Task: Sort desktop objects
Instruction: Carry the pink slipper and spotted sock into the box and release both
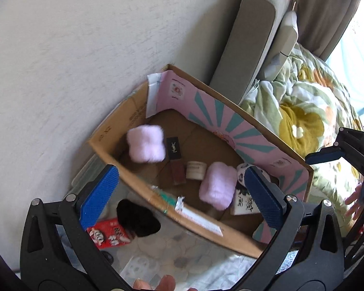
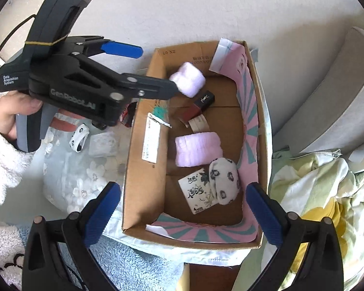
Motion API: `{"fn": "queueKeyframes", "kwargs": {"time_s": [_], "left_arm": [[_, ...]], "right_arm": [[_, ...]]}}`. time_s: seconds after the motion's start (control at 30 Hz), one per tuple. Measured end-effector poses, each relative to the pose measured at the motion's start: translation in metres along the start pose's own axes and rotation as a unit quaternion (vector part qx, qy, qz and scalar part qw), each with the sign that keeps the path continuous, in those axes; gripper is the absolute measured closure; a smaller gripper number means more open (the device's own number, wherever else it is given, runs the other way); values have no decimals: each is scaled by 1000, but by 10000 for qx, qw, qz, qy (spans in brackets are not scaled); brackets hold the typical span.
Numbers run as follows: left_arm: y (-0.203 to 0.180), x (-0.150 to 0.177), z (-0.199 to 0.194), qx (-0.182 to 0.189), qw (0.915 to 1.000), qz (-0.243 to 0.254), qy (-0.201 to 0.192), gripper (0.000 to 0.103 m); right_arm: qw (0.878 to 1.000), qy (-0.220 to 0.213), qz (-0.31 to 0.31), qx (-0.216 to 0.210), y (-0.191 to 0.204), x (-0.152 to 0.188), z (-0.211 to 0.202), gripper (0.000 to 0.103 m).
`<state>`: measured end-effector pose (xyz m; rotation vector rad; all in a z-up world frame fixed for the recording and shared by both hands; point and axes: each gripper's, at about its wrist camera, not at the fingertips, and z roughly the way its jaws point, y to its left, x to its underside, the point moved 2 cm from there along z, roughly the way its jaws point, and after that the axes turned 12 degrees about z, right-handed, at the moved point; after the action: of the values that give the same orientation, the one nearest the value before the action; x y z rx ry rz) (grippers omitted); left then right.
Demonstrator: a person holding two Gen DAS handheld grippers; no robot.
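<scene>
1. Left wrist view: the left gripper has its fingers spread wide with nothing held. It hangs over the box.
2. The right gripper has its fingers spread wide too, with nothing between the pads.
3. One pink puff looks blurry at the far end of the box, just by the left gripper's black finger. I cannot tell if it sits on the floor of the box.
4. The other pink puff lies flat in the middle of the box. Its long side runs across the box.
5. Between the two puffs lie a black lipstick and a small jar. The lipstick lies slanted, with its black cap toward the far end.
6. Near the right gripper sit a tissue pack and a spotted pouch, touching each other.
7. Outside the box, on the flowery cloth, lie a red pack, a black thing and a spotted ring.
8. The tall box walls stand all around the things inside.
</scene>
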<state>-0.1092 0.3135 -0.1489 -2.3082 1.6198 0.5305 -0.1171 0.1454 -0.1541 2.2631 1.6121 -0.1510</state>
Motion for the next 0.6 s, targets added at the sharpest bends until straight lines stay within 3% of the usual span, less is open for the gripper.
{"fn": "queueKeyframes", "kwargs": {"time_s": [0.13,0.23,0.37,0.6], "left_arm": [[1,10,-22,-120,9997,-6,-209,0],[8,21,-38,-315,9986,-134,-410,0],[22,37,-53,-439,9977,-277,-428,0],[52,75,-90,-811,9937,-706,-333,0]], "right_arm": [[10000,-44,49,-60,9,4,-2,0],[9998,171,-4,55,18,9,0,0],[9974,145,-236,671,27,14,-2,0],[9976,-76,120,684,30,13,-18,0]]}}
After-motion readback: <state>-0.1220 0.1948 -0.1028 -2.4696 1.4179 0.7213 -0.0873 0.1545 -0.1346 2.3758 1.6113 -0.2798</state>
